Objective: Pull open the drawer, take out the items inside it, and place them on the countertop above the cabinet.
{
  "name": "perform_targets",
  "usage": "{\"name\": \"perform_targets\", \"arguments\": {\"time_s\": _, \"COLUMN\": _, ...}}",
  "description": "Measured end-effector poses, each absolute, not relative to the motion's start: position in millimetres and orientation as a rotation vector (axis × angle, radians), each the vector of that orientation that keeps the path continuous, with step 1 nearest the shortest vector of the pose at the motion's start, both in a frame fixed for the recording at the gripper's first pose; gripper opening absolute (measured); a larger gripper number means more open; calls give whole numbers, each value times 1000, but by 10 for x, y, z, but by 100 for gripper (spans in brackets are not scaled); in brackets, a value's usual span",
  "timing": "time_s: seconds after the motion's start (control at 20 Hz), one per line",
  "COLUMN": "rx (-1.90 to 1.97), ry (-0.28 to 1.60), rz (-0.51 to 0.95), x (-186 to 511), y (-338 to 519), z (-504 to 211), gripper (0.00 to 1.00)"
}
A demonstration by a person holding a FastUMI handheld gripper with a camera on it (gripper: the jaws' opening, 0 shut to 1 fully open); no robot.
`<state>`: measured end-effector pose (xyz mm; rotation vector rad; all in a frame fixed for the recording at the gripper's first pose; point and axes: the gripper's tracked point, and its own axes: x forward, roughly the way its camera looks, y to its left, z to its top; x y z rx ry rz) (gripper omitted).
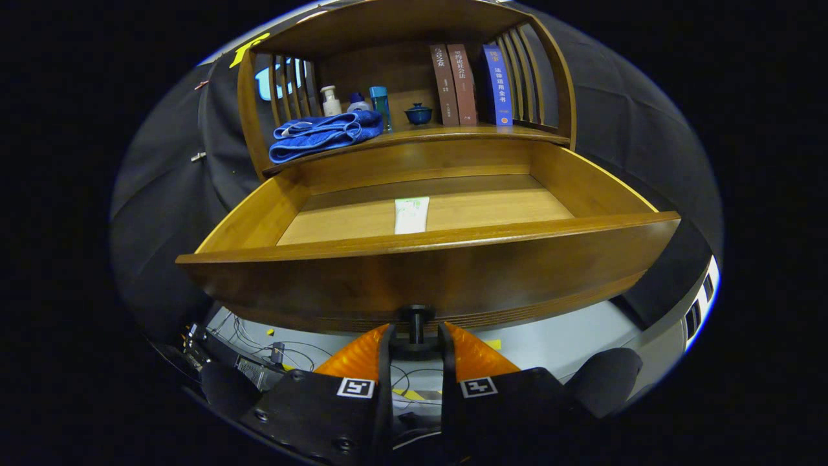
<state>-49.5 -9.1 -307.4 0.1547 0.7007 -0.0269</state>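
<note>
The wooden drawer (427,272) stands pulled far out of the cabinet, its front panel just ahead of my fingers. My gripper (416,336) is closed around the dark knob (416,320) under the front panel, a finger pressing on each side. On the drawer's floor lies a white and green tube (411,215), flat, near the middle. Above the drawer runs the countertop (453,134) of the cabinet, beneath a curved wooden shelf frame.
On the countertop lie a folded blue towel (323,134), small bottles (331,100), a blue bottle (380,103), a small blue lidded bowl (418,114) and three upright books (472,84). Bare counter shows before the bowl and books. Cables (259,336) lie on the floor below.
</note>
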Motion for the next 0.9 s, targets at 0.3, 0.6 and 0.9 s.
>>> {"name": "perform_targets", "arguments": {"time_s": 0.3, "rx": 146, "ry": 705, "rz": -24, "x": -496, "y": -68, "z": -3051, "gripper": 48}}
{"name": "perform_targets", "arguments": {"time_s": 0.6, "rx": 152, "ry": 696, "rz": -60, "x": -709, "y": -94, "z": -2434, "gripper": 81}}
{"name": "perform_targets", "arguments": {"time_s": 0.9, "rx": 112, "ry": 653, "rz": 1, "x": 48, "y": -48, "z": -1852, "gripper": 99}}
